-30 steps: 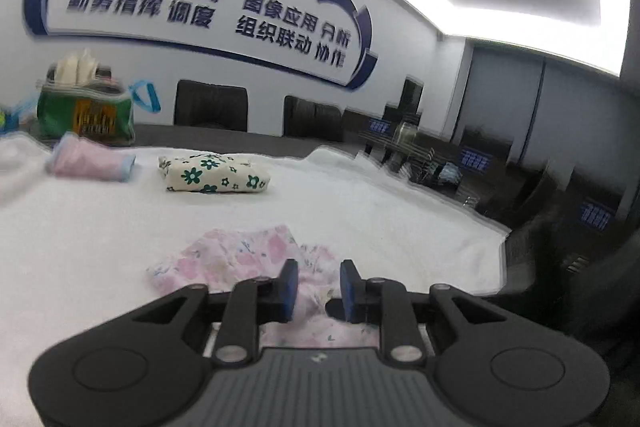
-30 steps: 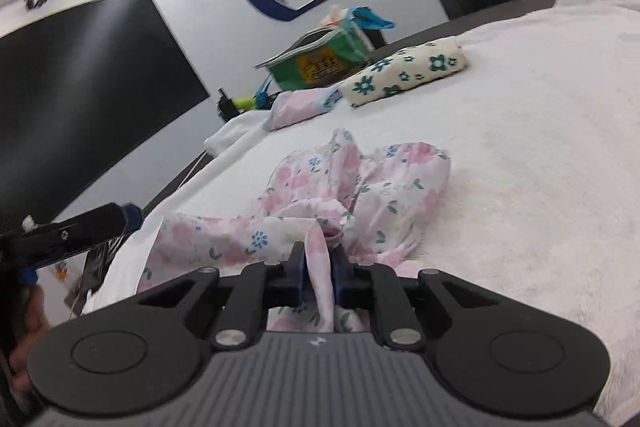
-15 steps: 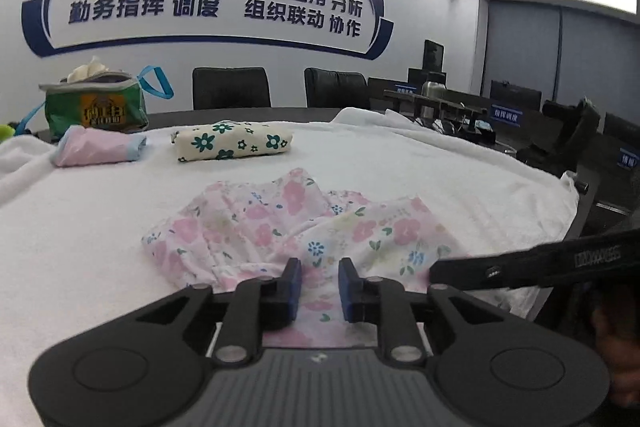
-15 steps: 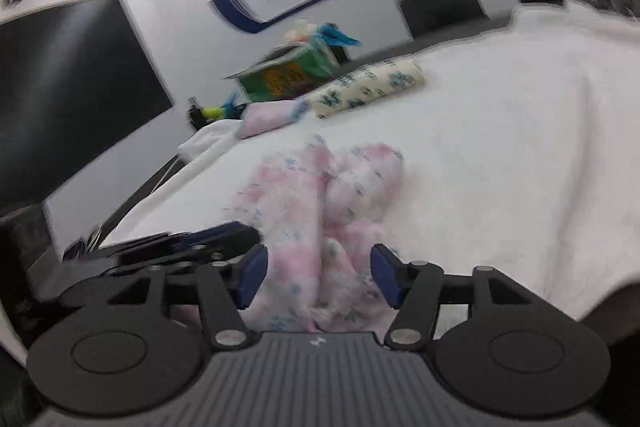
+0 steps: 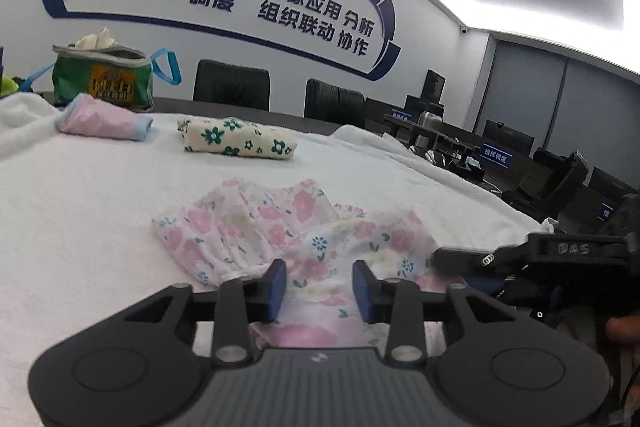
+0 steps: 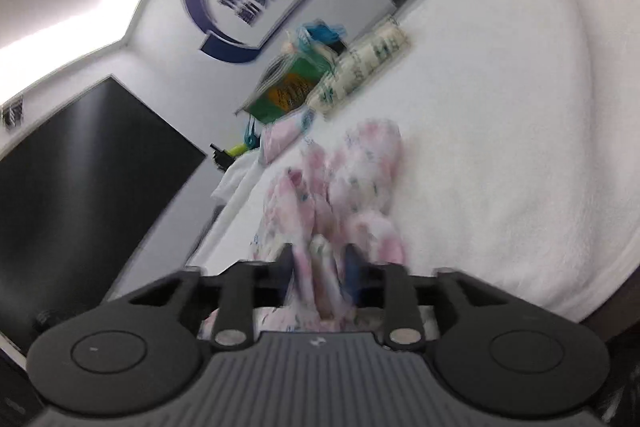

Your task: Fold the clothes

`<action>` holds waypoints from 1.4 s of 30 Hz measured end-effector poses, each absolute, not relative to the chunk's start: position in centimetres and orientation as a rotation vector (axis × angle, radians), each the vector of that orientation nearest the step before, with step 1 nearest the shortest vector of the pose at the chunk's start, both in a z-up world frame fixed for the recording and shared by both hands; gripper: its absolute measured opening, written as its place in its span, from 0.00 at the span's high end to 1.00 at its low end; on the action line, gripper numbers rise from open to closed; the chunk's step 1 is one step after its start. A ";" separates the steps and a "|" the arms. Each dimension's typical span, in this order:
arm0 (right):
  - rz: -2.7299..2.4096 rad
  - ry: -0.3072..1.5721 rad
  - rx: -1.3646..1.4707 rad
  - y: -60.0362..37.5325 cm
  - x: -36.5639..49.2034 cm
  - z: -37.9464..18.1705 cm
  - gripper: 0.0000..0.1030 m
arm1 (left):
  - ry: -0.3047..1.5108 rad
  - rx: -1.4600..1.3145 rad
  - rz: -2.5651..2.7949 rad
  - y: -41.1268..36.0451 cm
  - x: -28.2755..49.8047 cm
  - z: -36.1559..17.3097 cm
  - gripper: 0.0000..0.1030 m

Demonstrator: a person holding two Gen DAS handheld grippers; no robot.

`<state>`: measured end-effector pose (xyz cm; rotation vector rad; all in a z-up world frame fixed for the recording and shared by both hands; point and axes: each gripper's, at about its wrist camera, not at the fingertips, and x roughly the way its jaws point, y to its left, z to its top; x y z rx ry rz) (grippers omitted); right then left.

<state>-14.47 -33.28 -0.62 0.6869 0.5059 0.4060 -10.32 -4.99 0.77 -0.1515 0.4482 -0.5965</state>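
Note:
A crumpled pink floral garment (image 5: 280, 227) lies on the white towel-covered table (image 5: 80, 227). My left gripper (image 5: 320, 287) hovers over its near edge, open, with the cloth under and between the blue pads but not pinched. The right gripper (image 5: 440, 259) comes in from the right and touches the garment's right edge. In the blurred, tilted right wrist view, the right gripper (image 6: 320, 267) has a bunch of the floral garment (image 6: 360, 187) filling the narrow gap between its fingers.
Two folded pieces lie at the back: a pink one (image 5: 104, 123) and a cream one with green flowers (image 5: 240, 143). Behind them stands a green bag (image 5: 104, 75). Black chairs (image 5: 232, 89) line the far side. The table edge drops off at the right (image 5: 520, 219).
The right gripper went from shut on the garment to wide open, and now its fingers have narrowed on a bunch of cloth again. The left gripper's fingers have spread a little wider.

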 end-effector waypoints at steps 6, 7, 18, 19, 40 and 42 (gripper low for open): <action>0.353 0.367 0.375 -30.6 -16.2 3.3 0.71 | 0.440 -0.168 -0.579 -4.2 -10.2 1.3 0.64; 0.367 0.342 0.320 -29.5 -16.2 3.8 0.72 | 0.438 -0.171 -0.576 -4.1 -10.2 1.4 0.66; 0.304 0.536 0.224 -26.1 -12.1 0.4 0.95 | 0.490 -0.184 -0.425 -2.7 -9.5 1.2 0.79; 0.312 0.520 0.217 -26.2 -12.4 0.8 0.94 | 0.452 -0.197 -0.441 -2.5 -10.2 2.0 0.79; 0.400 0.403 0.157 -25.9 -11.9 2.2 0.88 | 0.401 -0.197 -0.643 -1.2 -12.5 2.0 0.57; 0.379 0.459 0.153 -25.9 -11.1 1.2 0.85 | 0.399 -0.198 -0.692 -0.7 -12.7 2.1 0.57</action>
